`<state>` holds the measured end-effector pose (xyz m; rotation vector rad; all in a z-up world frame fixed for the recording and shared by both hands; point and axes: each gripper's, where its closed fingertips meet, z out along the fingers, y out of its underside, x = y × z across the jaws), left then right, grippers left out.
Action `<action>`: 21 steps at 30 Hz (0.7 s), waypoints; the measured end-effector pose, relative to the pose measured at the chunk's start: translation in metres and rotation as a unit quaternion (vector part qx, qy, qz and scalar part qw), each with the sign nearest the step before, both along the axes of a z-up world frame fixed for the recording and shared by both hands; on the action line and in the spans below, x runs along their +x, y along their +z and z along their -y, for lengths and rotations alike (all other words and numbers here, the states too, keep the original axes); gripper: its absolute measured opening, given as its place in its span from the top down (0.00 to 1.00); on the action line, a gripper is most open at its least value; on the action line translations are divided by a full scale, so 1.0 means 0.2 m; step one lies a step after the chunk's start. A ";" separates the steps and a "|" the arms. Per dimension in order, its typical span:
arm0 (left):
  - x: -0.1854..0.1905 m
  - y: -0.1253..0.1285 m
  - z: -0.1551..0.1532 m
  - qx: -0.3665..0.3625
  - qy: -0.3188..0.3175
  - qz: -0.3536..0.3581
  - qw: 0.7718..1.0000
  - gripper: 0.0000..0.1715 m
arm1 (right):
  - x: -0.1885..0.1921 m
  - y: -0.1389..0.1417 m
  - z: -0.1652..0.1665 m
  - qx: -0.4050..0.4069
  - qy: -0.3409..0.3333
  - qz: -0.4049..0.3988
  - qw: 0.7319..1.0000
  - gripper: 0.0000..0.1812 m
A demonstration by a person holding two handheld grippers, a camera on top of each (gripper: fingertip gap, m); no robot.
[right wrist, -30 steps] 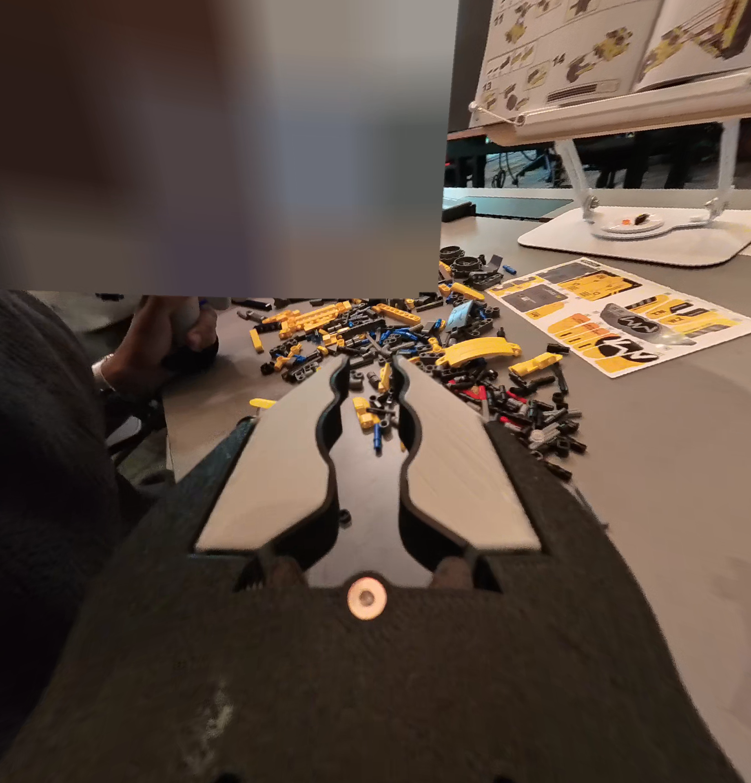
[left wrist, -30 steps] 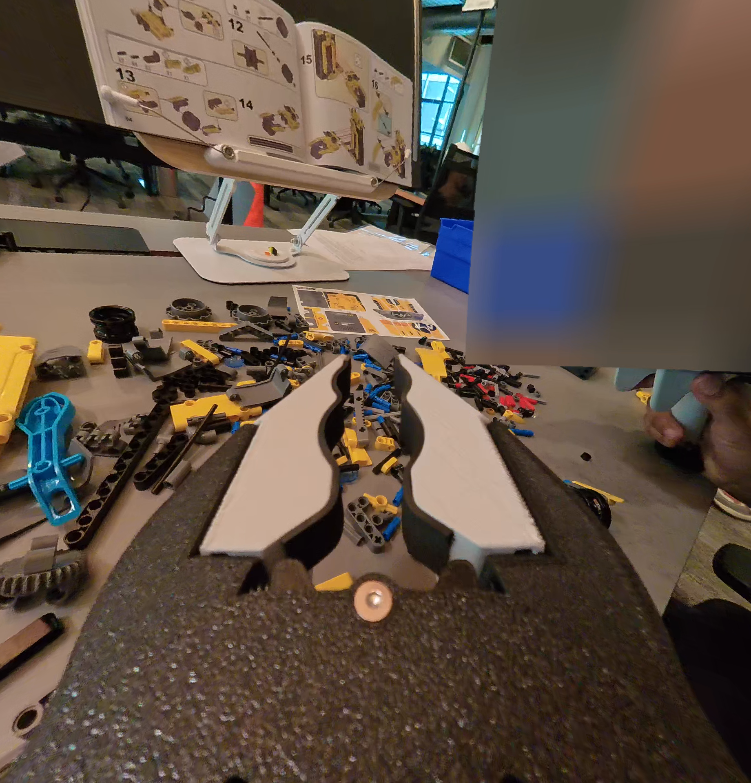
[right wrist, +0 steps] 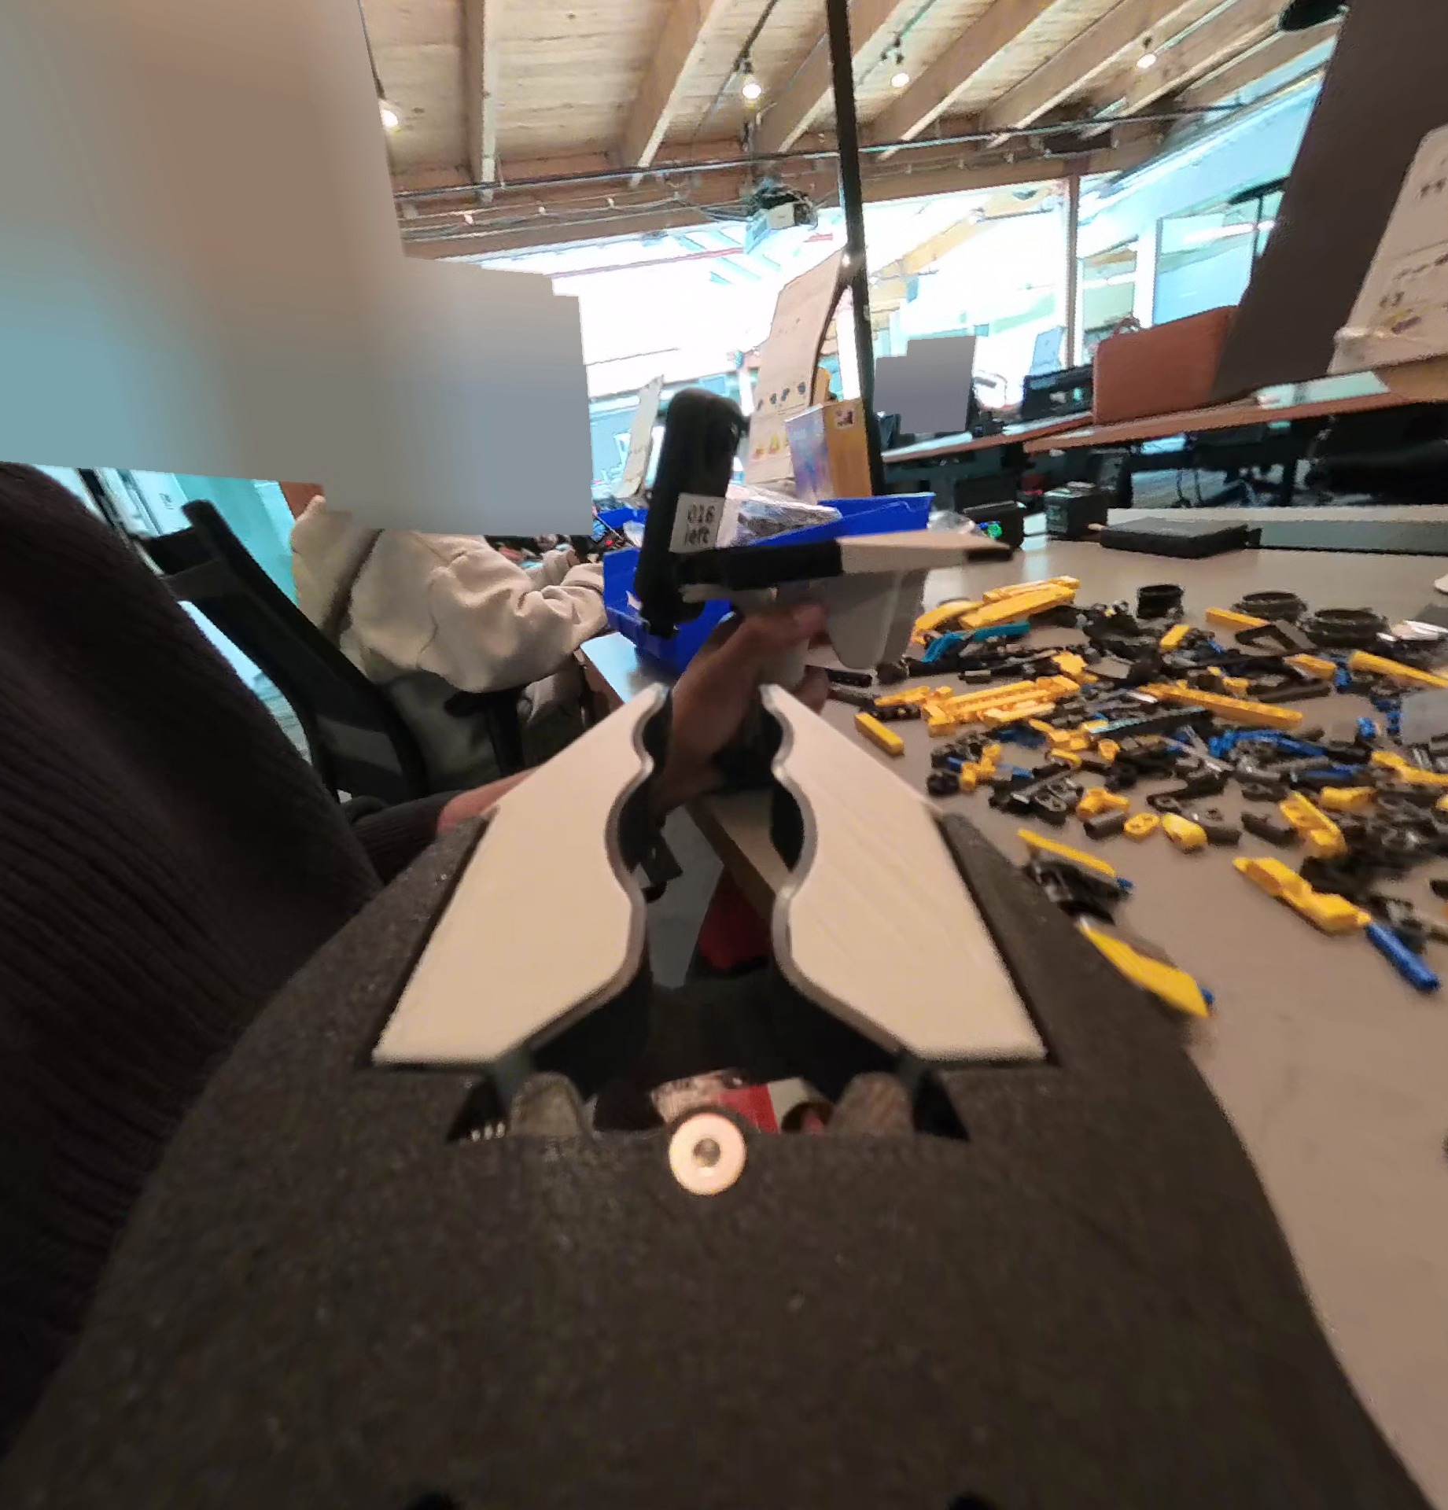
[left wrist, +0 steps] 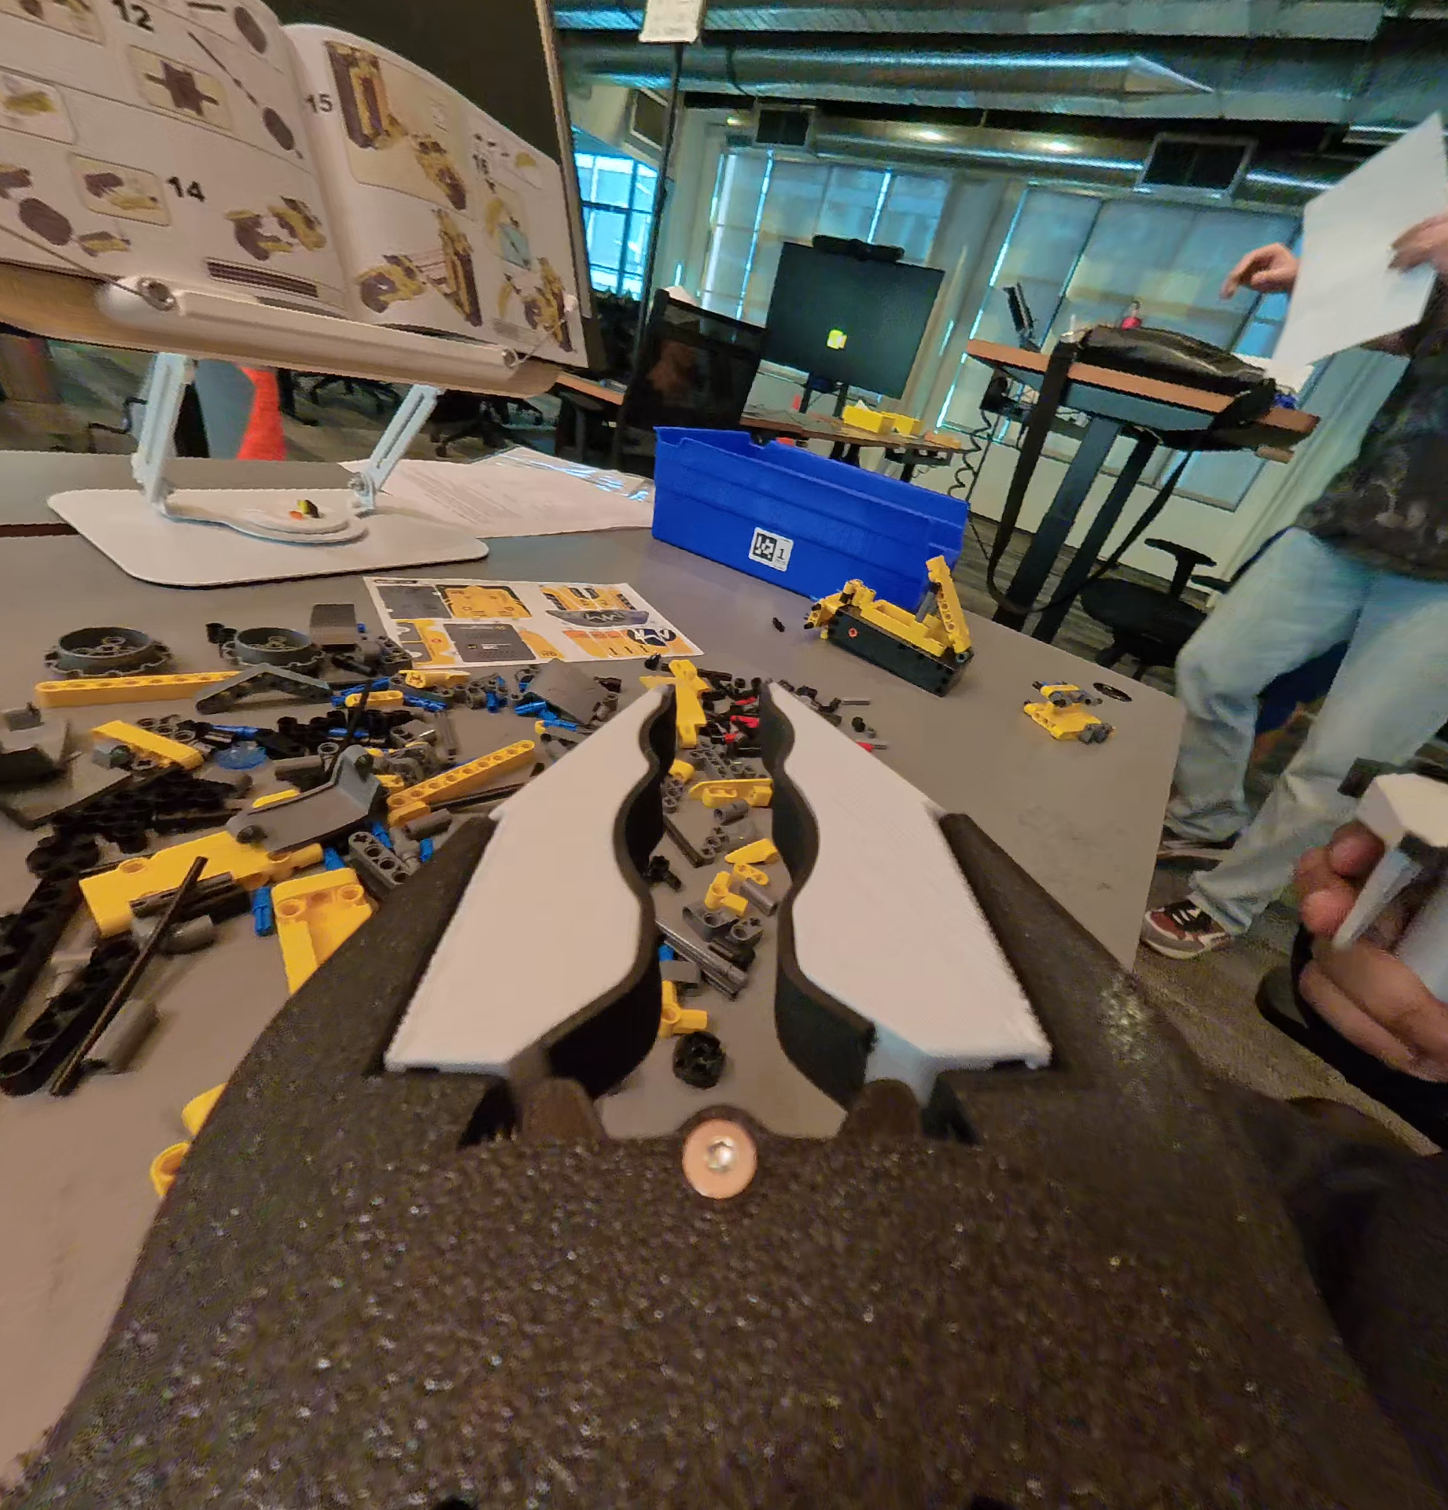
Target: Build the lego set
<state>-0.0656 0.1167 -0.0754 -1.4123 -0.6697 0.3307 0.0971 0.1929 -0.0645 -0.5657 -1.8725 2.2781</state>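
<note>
My left gripper is open and empty, held low over a heap of loose yellow, black, grey and blue building pieces on the grey table. A partly built yellow and black model stands beyond its tips to the right, and a small yellow assembly lies farther right. My right gripper is open and empty, off the table's near edge. It points at the hand that holds the left gripper. The heap lies to its right.
An open instruction book rests on a white stand at the back, with a sticker sheet in front. A blue bin sits at the back right. A person stands past the table's right edge. Another person sits farther off. My hands' fingertips stand some 20 centimetres from each other.
The left gripper has swung to the right, bringing the model and the blue bin into view. The right gripper has turned left, away from the heap, off the table's edge. Both stay open.
</note>
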 end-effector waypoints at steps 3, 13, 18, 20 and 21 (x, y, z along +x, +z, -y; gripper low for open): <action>0.01 0.00 -0.02 -0.002 -0.012 0.000 1.000 0.89 | 0.00 -0.08 -0.02 0.017 -0.024 0.005 1.000 0.89; 0.02 0.01 -0.02 0.020 -0.026 0.008 0.999 0.89 | -0.01 -0.19 -0.01 0.019 -0.013 -0.007 1.000 0.89; 0.03 0.01 -0.03 0.017 -0.029 0.006 0.999 0.89 | 0.01 -0.07 -0.08 0.015 -0.010 -0.048 0.999 0.83; 0.03 0.01 -0.03 0.013 -0.027 0.004 1.000 0.89 | -0.09 0.02 -0.27 0.031 -0.079 -0.060 0.995 0.75; 0.03 0.01 -0.03 0.012 -0.027 0.004 1.000 0.89 | -0.16 0.05 -0.42 0.047 -0.130 -0.063 0.988 0.70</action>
